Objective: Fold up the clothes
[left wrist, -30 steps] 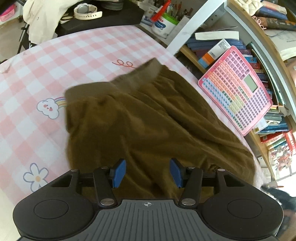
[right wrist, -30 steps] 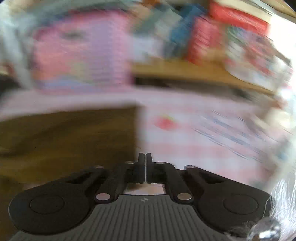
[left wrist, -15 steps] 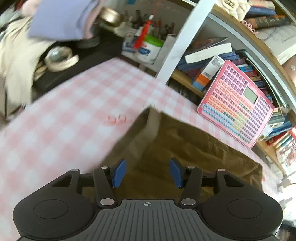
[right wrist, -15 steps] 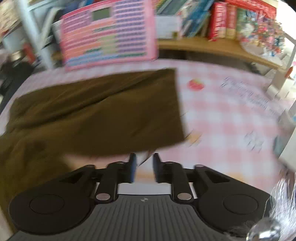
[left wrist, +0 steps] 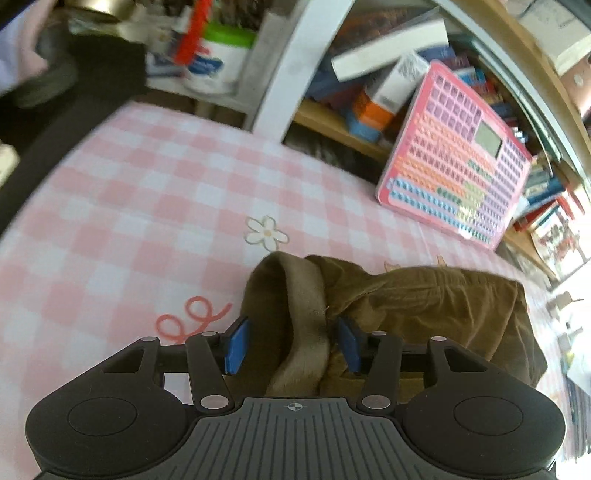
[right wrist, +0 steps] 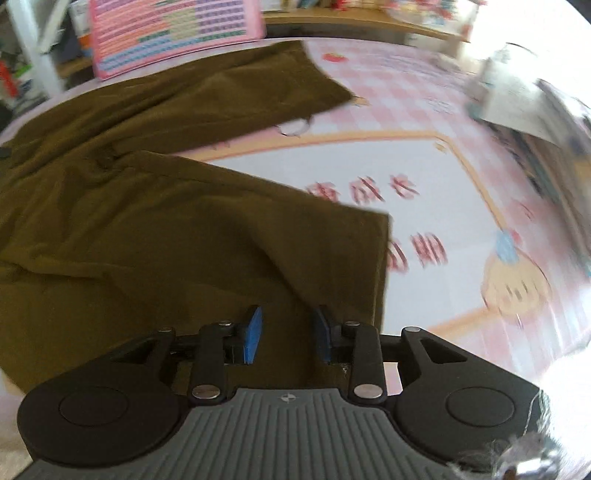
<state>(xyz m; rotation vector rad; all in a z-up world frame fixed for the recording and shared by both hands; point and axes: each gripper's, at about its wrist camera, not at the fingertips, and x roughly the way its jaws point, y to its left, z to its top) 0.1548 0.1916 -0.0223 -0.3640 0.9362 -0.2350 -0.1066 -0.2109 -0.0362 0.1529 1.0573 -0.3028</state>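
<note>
Brown corduroy trousers (right wrist: 155,206) lie on the pink checked tablecloth (left wrist: 122,206). In the left wrist view their lighter waistband (left wrist: 295,306) runs between the blue pads of my left gripper (left wrist: 291,345), which is open around it. In the right wrist view the two legs spread out, the near leg's hem (right wrist: 380,266) to the right. My right gripper (right wrist: 286,334) is open over the near leg, its pads apart and not clamping the cloth.
A pink keyboard toy (left wrist: 458,155) leans on a bookshelf (left wrist: 369,85) behind the table; it also shows in the right wrist view (right wrist: 173,29). A white tub (left wrist: 218,59) stands at the back left. A printed cartoon panel (right wrist: 461,221) lies right of the trousers.
Both grippers moved down close to the trousers. The right gripper went from shut to open. The left now has the waistband between its pads.
</note>
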